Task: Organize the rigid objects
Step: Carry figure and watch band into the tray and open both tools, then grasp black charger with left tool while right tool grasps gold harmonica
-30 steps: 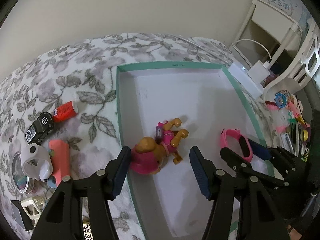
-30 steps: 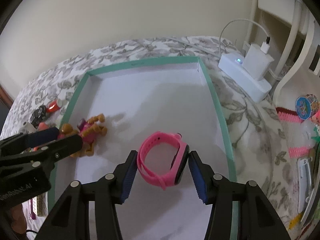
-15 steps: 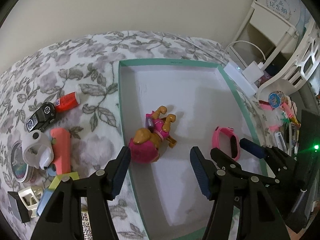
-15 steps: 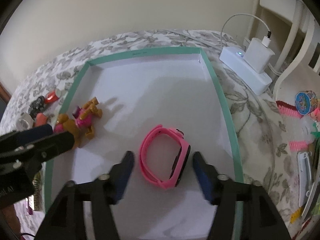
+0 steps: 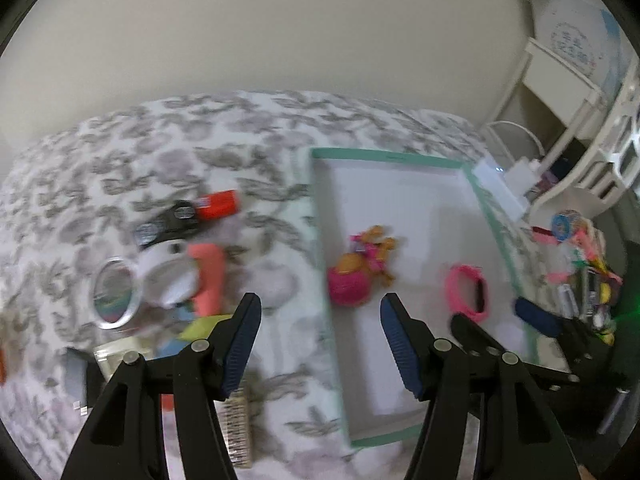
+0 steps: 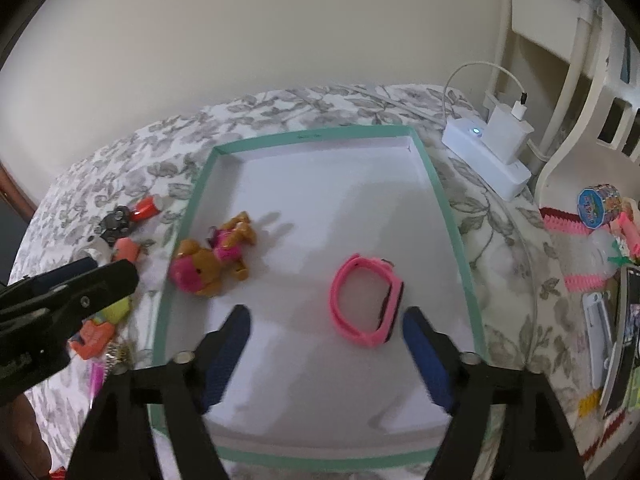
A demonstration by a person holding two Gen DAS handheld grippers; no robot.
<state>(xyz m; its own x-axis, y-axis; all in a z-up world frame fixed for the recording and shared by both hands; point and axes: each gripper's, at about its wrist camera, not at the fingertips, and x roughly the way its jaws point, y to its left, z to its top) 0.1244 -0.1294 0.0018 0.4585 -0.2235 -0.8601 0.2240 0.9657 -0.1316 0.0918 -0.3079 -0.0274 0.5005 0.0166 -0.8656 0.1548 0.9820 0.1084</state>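
Two items down inside tray: dog by left wall, watch toward right. Both grippers empty, jaws spread wide, left gripper over bedspread beside tray, right gripper just short of watch. Looks like between picks; next up, probably swinging left to loose pile, car or red tube. Dog lying head toward camera, long axis up tray. Watch on edge, loop open leftward.
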